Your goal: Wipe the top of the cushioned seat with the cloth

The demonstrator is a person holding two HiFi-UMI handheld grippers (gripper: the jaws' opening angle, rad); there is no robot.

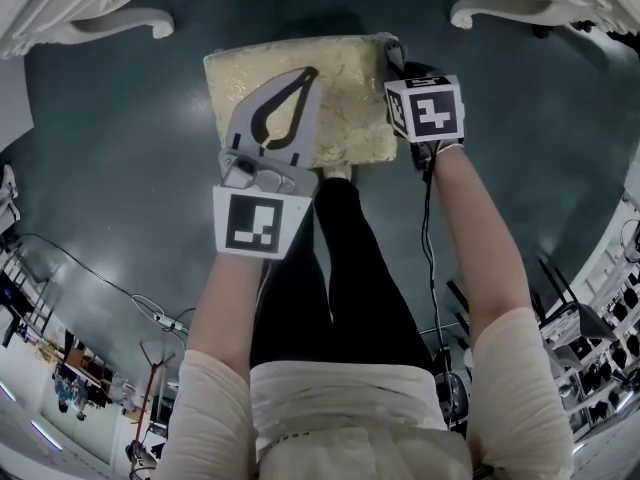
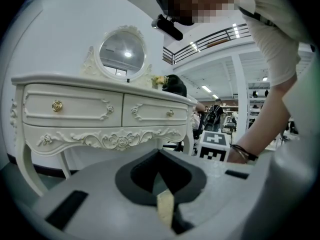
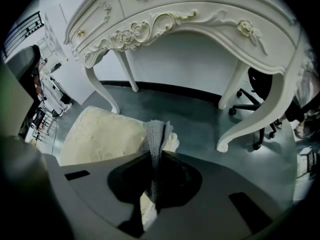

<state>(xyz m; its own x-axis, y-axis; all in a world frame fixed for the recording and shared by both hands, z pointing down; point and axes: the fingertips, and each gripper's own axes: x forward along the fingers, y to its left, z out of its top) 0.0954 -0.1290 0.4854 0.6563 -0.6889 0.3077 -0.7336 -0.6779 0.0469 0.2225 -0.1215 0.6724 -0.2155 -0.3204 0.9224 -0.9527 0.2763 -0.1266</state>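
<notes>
**Seat:** The seat (image 1: 345,98) stood on the floor (image 1: 120,148) directly ahead of the person. Its cream cushioned top faced up, with the long axis running left to right in the head view.

**Cloth:** The grey cloth (image 3: 156,134) was at the seat's far right corner. A fold of it stood up beyond the jaw tips. Contact with the cushion could not be confirmed.

**Right tongs:** The right tongs (image 3: 155,154) were clenched on the cloth. They sat at the seat's right edge, and nearly all of the cushion lay to their left.

**Left tongs:** The left tongs (image 1: 306,72) hung over the middle of the cushion. Their jaws were closed on nothing, and only a sliver of cream showed through the slot.

**Surroundings:** A white vanity (image 3: 200,14) stood just beyond the seat.

**Assessment:** The right tongs were the working tool. The wipe would likely have to run leftward along the long axis. The left tongs sat in that path and would probably need to clear it.
</notes>
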